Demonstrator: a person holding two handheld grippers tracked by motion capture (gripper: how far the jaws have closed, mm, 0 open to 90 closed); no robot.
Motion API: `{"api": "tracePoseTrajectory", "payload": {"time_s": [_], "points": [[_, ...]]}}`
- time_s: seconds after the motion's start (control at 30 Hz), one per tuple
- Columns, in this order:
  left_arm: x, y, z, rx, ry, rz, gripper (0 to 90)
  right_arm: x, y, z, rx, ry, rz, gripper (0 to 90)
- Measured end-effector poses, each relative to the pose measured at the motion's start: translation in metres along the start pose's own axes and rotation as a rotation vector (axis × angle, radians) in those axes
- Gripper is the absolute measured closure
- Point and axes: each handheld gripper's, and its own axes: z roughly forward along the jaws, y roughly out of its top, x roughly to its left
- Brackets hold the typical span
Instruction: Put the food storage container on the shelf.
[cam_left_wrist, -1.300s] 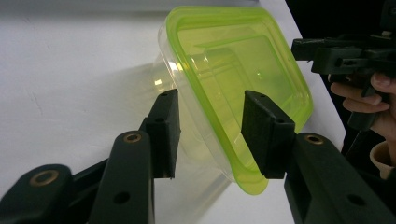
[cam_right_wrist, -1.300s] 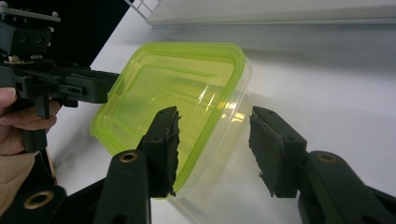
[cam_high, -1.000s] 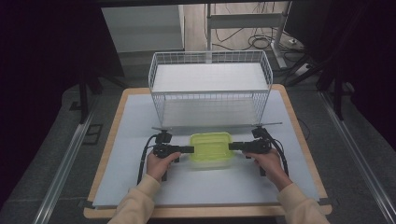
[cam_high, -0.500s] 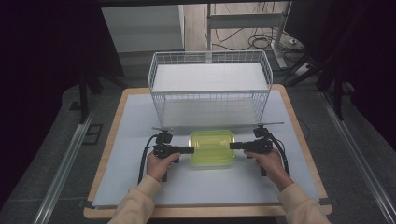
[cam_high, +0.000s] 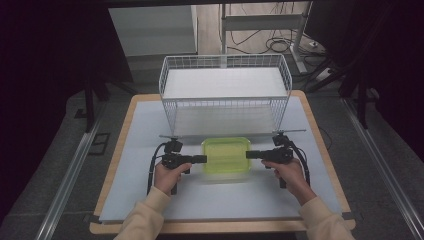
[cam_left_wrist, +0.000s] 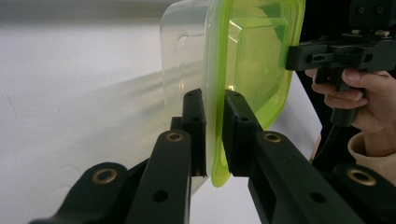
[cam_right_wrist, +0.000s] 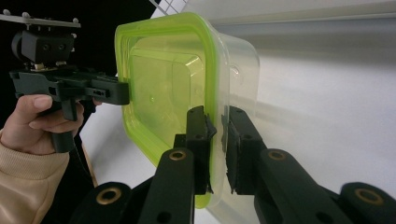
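Nearest the person, the left gripper (cam_high: 201, 159) and the right gripper (cam_high: 250, 154) face each other across the white table (cam_high: 150, 125). Each has just closed its jaws on the green lid rim of the clear container (cam_high: 226, 155) — left at its 9 o'clock edge, right at 3 o'clock. At 12 o'clock beyond the container stands the white wire basket (cam_high: 225, 95).

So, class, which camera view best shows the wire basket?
The high view: the whole white wire basket stands behind the green-lidded container. The right gripper view catches just a corner of its mesh; the left gripper view looks at the container.
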Motion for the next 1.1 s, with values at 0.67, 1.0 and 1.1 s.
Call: {"api": "tracePoseTrajectory", "payload": {"time_s": [0.67, 1.0, 1.1], "points": [[-0.033, 0.017, -0.029, -0.046, -0.015, 0.070, 80.9, 0.034, 0.010, -0.026, -0.078, 0.017, -0.065, 81.1], [-0.058, 0.044, -0.052, -0.087, -0.020, 0.120, 80.9, 0.065, 0.036, -0.049, -0.127, 0.012, -0.130, 81.2], [-0.063, 0.055, -0.057, -0.095, -0.022, 0.123, 81.0, 0.073, 0.047, -0.055, -0.137, 0.006, -0.146, 81.1]]}}
